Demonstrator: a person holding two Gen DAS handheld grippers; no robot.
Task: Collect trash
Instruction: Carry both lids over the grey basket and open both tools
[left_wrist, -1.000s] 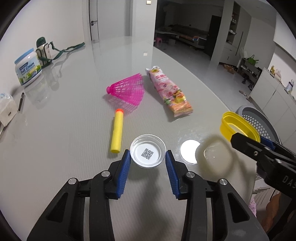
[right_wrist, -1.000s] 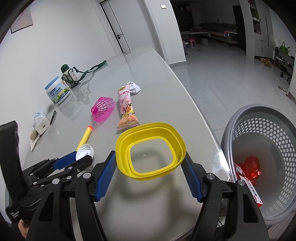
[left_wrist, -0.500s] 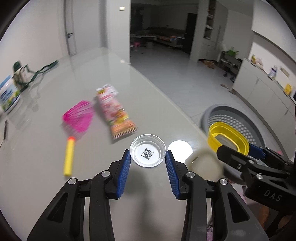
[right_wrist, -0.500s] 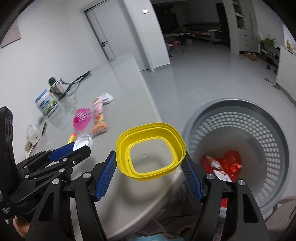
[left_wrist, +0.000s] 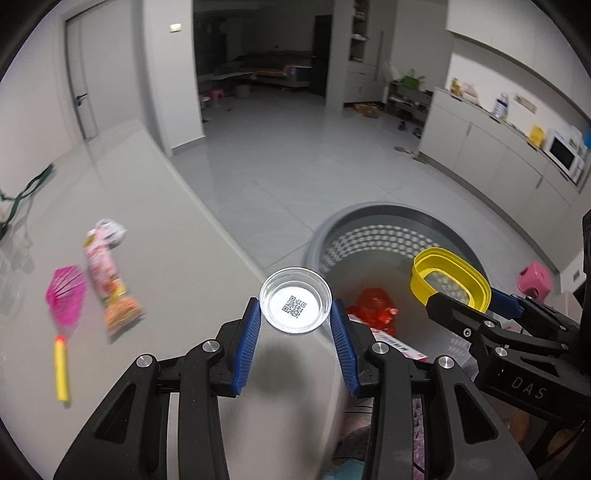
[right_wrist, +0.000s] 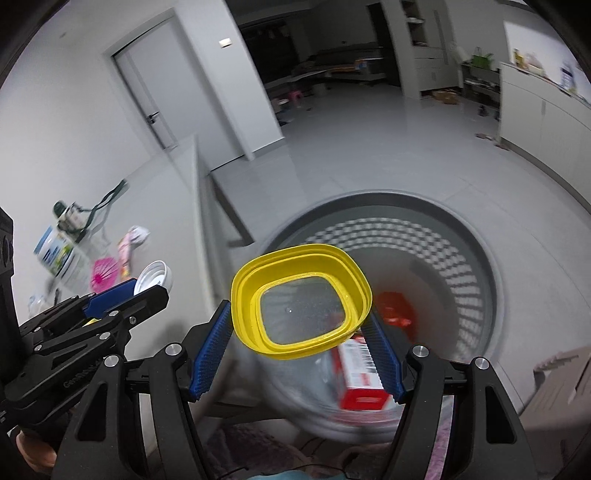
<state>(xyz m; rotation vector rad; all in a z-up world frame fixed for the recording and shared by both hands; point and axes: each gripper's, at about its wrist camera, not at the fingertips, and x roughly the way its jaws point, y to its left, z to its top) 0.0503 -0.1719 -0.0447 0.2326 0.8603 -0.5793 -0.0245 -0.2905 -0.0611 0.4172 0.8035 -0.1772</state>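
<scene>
Counter (left_wrist: 177, 258): pale grey, glossy, with a rounded edge; it carries the litter not yet collected, and the basket on the floor is just beyond that edge.

Round grey plastic basket with perforated wall (right_wrist: 476, 266): stands on the tiled floor beside the counter as the drop point. A crumpled red wrapper (left_wrist: 373, 306) and a red-and-white carton (right_wrist: 360, 373) already lie inside.

Right hand-held gripper (right_wrist: 297, 350): blue ribbed pads clamped on either side of a yellow, rounded-square plastic lid with a clear centre panel (right_wrist: 301, 295), held over the basket mouth, presumably for release.

Left hand-held gripper (left_wrist: 295, 326): pads closed on a small round clear plastic cap bearing a QR code (left_wrist: 295, 304), held at the counter edge and short of the basket interior.

Pink printed snack pouch (left_wrist: 109, 284): long, flat, crinkled film, lying on the counter.

Pink net-skirted plastic shuttlecock (left_wrist: 64, 295): on the counter just beside the pouch.

Yellow foam dart with orange tip (left_wrist: 61, 369): cylindrical, soft-looking, below the shuttlecock.
</scene>
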